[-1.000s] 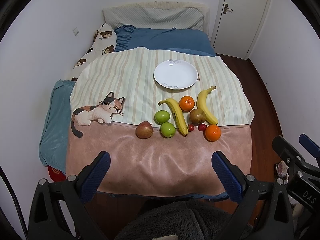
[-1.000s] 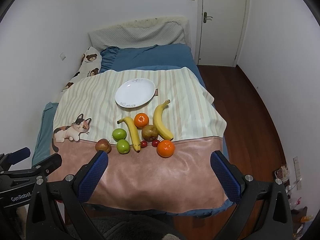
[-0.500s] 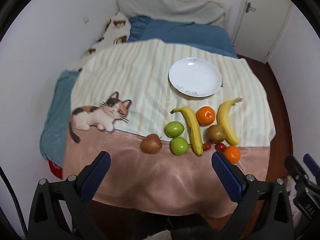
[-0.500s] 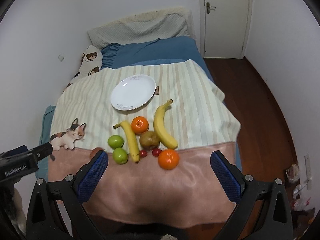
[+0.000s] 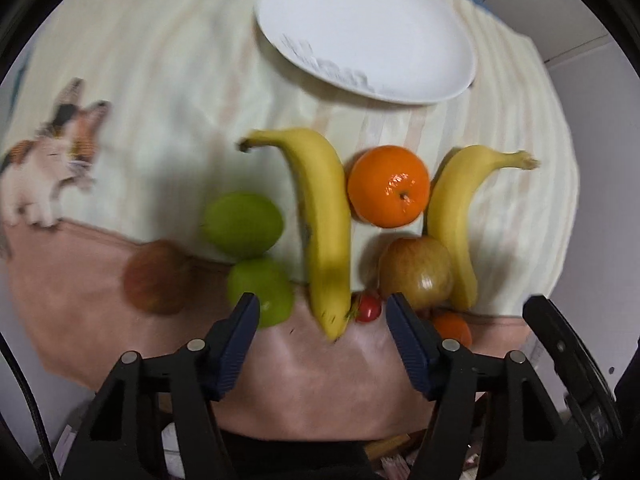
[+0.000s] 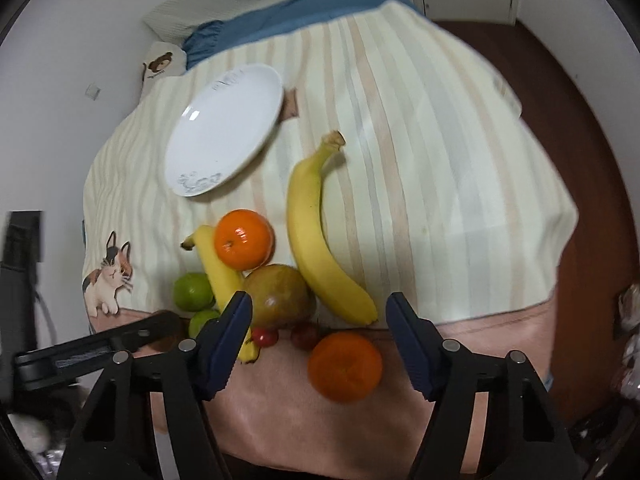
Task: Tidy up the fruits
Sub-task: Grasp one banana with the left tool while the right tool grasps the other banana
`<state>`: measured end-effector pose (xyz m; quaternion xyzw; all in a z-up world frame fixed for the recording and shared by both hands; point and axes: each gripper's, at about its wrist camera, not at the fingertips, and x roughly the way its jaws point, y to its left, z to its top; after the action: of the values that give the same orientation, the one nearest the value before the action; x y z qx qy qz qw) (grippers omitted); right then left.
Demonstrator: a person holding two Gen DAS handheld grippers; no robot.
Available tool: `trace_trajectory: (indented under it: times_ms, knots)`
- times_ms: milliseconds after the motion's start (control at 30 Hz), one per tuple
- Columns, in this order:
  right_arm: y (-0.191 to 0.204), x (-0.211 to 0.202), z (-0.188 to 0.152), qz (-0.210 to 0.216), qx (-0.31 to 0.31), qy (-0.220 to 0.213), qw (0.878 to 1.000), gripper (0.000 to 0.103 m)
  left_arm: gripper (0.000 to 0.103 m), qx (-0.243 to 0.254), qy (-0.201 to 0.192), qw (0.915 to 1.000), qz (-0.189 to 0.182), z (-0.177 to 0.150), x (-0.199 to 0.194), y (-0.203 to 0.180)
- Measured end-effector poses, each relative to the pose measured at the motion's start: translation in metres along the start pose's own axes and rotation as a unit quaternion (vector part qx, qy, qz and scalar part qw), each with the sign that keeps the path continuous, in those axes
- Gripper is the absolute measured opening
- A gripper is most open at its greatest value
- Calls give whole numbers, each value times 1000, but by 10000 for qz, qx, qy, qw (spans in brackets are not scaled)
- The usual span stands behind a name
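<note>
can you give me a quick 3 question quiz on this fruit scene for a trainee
1. True or false: the white plate has fruit on it.
2. How many bananas lie on the blanket?
3. Which fruit lies between the right gripper's fingers: A) green apple, B) near orange, C) far banana?

Key: 1 false. 2 two, one left of the far orange, one right of it. 3 B; the jaws are open, not touching it.

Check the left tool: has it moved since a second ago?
Yes. The left tool has dropped toward the fruit; the white plate now fills the view's top, and its jaws, just closing, flank a banana's tip without gripping.
</note>
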<state>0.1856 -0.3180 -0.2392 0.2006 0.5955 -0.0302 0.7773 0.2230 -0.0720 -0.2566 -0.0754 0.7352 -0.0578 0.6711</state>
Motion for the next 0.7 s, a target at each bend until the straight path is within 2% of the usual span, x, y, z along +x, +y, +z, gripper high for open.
trace_trajectory:
  times_ms: [133,200,333,367,400,567,700]
  knots:
    - [0,22,6,-133,123,182,9997,71,63,67,342,9994,-20,22,41,-5]
    - [3,34,9,-72,186,331,9993,71,61,151,389,9991,54,28,54,-7]
    - [14,54,18,-200,112,527,9983,71,46,233,415,9988,-138,36,71,-6]
    - [16,59,20,-178,140,584,9980,71,37,278,393,9987,-165,38,74,-6]
    - [18,65,23,-158,167,638,9977,71,34,352,359,9987,-73,39,76,-8]
    - [32,88,37,-345,92,753,9965,71,33,687,207,9974,-97,35,80,-10]
    - [41,110,48,-398,27,968,9945,69,33,1184,2,9929,151,21,62,-7]
